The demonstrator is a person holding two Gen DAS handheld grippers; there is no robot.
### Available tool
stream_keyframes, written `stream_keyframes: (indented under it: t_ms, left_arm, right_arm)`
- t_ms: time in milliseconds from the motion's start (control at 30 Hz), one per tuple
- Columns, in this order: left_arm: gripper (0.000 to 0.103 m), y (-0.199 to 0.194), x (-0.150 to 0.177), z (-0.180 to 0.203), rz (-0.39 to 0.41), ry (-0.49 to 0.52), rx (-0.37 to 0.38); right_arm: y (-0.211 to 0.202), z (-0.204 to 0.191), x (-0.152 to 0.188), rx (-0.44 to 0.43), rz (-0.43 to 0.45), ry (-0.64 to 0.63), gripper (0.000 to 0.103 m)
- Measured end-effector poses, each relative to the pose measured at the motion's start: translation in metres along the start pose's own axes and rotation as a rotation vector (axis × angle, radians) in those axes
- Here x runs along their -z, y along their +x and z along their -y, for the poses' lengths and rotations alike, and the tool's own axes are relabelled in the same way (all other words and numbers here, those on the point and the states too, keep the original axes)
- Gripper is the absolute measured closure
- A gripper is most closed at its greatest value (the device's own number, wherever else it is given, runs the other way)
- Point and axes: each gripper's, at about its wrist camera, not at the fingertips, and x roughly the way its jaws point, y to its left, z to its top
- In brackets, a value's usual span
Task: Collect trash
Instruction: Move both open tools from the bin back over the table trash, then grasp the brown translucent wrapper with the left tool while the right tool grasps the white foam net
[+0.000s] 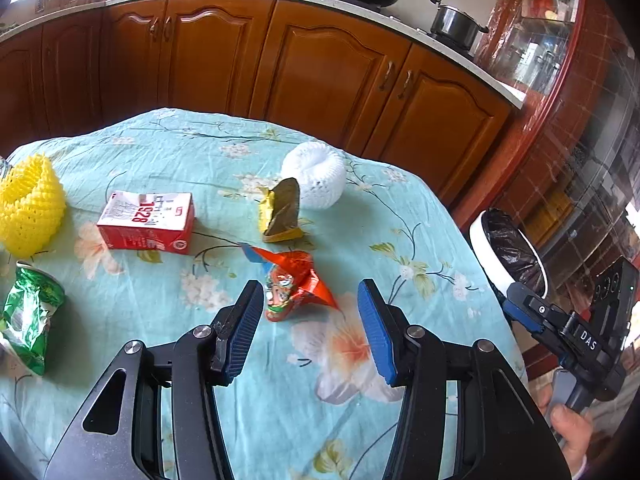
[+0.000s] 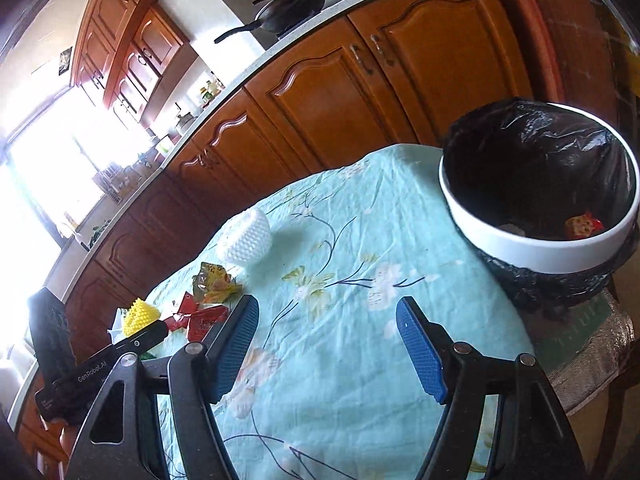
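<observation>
The red-and-white carton (image 1: 146, 221) at left centre is showing "1928", the right tool (image 1: 560, 320) at the right edge is bearing "DAS", and the left tool (image 2: 96, 364) at lower left is carrying "GenRobot.AI".

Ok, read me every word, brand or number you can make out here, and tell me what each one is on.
"1928": red carton on the table, seen sideways.
"DAS": right gripper body, in the left wrist view.
"GenRobot.AI": left gripper body, in the right wrist view.
Carton's smaller print, orange wrapper and green packet: too small or crumpled to read.
</observation>
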Motion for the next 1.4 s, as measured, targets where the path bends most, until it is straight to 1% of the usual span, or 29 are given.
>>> stream_keyframes:
  t_ms: [233, 367, 567, 667, 767, 867, 933, 1067, 1133, 1200, 1267, 1300, 1333, 1367, 1400]
  left_arm:
    - [0.054, -0.005, 0.001, -0.025, 0.007, -0.040, -0.018]
    - [0.054, -0.003, -0.004, -0.036, 0.001, -0.050, -0.023]
    - [0.054, 0.003, -0.022, -0.039, 0.001, -0.036, -0.009]
    - [0.054, 0.007, -0.034, -0.036, 0.012, -0.018, -0.018]
    - [0.054, 0.017, -0.044, -0.032, 0.003, 0.006, -0.021]
    - [0.054, 0.033, -0.049, -0.028, -0.034, 0.043, -0.021]
    - [0.054, 0.045, -0.052, -0.027, -0.060, 0.063, -0.022]
    - [0.055, 0.064, -0.055, -0.027, -0.096, 0.073, -0.027]
    - [0.055, 0.069, -0.057, -0.027, -0.098, 0.076, -0.031]
    - [0.057, 0.074, -0.058, -0.029, -0.102, 0.075, -0.031]
    - [0.070, 0.079, -0.058, -0.030, -0.112, 0.072, -0.031]
    - [0.074, 0.081, -0.058, -0.032, -0.116, 0.070, -0.031]
    - [0.079, 0.082, -0.058, -0.032, -0.120, 0.068, -0.030]
    - [0.085, 0.083, -0.057, -0.033, -0.123, 0.066, -0.029]
    - [0.089, 0.084, -0.057, -0.033, -0.124, 0.065, -0.029]
  right_arm:
    - [0.015, -0.023, 0.005, -0.020, -0.039, -0.034, 0.030]
    - [0.026, -0.037, 0.002, -0.031, -0.058, -0.056, 0.030]
    - [0.048, -0.060, -0.008, -0.059, -0.078, -0.095, 0.030]
    - [0.063, -0.070, -0.017, -0.079, -0.090, -0.113, 0.030]
    - [0.084, -0.079, -0.028, -0.087, -0.110, -0.124, 0.031]
    - [0.105, -0.084, -0.040, -0.088, -0.114, -0.110, 0.037]
    - [0.121, -0.086, -0.049, -0.104, -0.128, -0.091, 0.041]
    - [0.156, -0.087, -0.064, -0.100, -0.163, -0.064, 0.047]
    - [0.172, -0.086, -0.068, -0.100, -0.184, -0.046, 0.051]
    - [0.186, -0.086, -0.071, -0.104, -0.200, -0.036, 0.052]
    - [0.199, -0.086, -0.072, -0.108, -0.222, -0.028, 0.052]
    - [0.205, -0.085, -0.073, -0.118, -0.240, -0.015, 0.055]
    - [0.210, -0.084, -0.072, -0.125, -0.257, -0.004, 0.059]
    - [0.213, -0.083, -0.071, -0.126, -0.269, 0.000, 0.069]
    - [0.215, -0.083, -0.070, -0.125, -0.271, -0.002, 0.076]
